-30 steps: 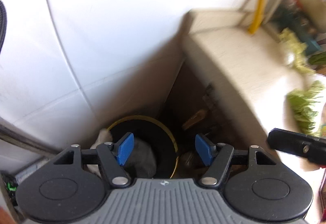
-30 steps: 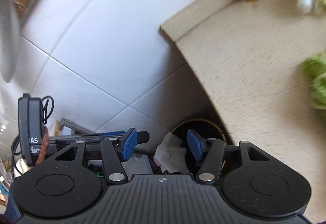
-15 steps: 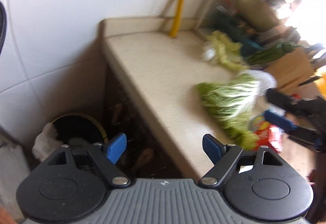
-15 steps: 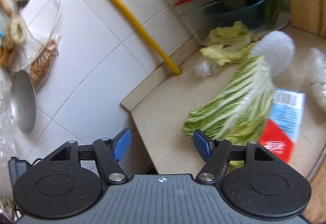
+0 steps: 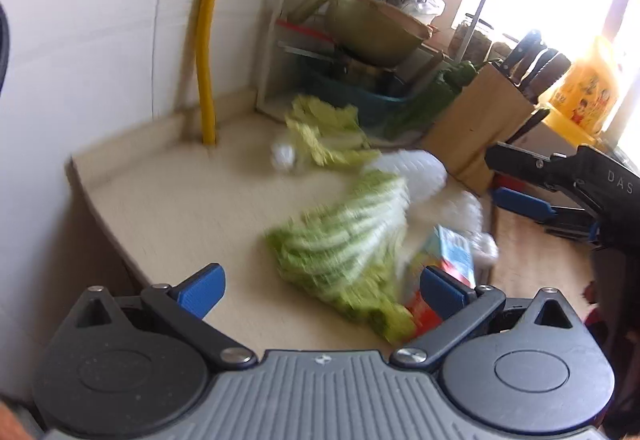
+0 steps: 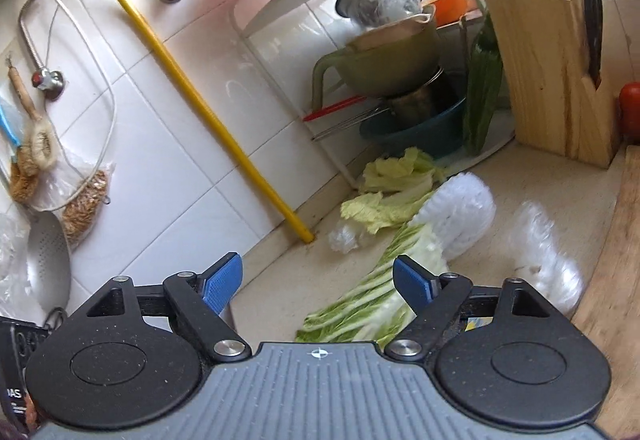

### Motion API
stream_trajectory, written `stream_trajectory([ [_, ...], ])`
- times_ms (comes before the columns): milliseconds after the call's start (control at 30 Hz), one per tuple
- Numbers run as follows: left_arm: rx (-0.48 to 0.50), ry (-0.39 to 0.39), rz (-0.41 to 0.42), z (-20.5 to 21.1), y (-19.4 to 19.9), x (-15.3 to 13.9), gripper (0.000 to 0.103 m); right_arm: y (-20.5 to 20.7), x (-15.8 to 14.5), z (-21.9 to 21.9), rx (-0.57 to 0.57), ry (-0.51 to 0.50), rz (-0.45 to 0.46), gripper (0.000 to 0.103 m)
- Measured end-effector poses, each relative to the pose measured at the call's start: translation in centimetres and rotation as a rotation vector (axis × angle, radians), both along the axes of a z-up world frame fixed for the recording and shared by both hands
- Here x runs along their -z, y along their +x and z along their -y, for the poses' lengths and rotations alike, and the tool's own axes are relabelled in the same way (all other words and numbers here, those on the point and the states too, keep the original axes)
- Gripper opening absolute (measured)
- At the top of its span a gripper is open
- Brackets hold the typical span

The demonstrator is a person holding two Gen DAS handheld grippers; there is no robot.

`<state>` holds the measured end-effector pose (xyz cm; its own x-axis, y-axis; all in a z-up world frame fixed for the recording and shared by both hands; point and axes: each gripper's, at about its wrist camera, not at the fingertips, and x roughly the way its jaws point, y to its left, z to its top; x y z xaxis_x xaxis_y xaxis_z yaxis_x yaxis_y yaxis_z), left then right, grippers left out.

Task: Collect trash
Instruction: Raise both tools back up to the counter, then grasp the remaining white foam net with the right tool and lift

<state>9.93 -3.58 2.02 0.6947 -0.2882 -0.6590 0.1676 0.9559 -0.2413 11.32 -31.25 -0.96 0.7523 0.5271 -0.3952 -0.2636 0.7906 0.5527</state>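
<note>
On the beige counter lies a napa cabbage with a white foam net at its stem end. A red and blue carton lies beside it, along with a clear plastic bag, loose cabbage leaves and a small crumpled plastic scrap. My left gripper hovers over the counter's near edge. Its jaws are opening and nothing is gripped. My right gripper hangs above the cabbage, its jaws also opening and empty; it also shows in the left wrist view.
A dish rack with stacked bowls stands at the back, next to a wooden knife block. A yellow pipe runs down the tiled wall to the counter. A wooden cutting board lies at the right. Brushes and a skimmer hang at the left.
Both views have swung up from the floor bin beside the counter to the countertop with the cabbage. Both grippers' jaws stand wider than before.
</note>
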Motion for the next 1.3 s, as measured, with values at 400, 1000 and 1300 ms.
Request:
stream_trajectory([
  [400,0.082,0.162,0.055,0.8,14.6,3.0,0.102,7.8,1.0,1.3,0.185,-0.141,-0.111,0.088],
  [1000,0.219,0.192,0.057,3.9,22.7,6.1,0.102,12.8,2.0,2.4,0.209,-0.206,-0.183,0.088],
  [1300,0.254,0.135,-0.006,3.8,21.8,6.5,0.102,17.3,4.9,-0.5,0.096,-0.280,-0.268,0.066],
])
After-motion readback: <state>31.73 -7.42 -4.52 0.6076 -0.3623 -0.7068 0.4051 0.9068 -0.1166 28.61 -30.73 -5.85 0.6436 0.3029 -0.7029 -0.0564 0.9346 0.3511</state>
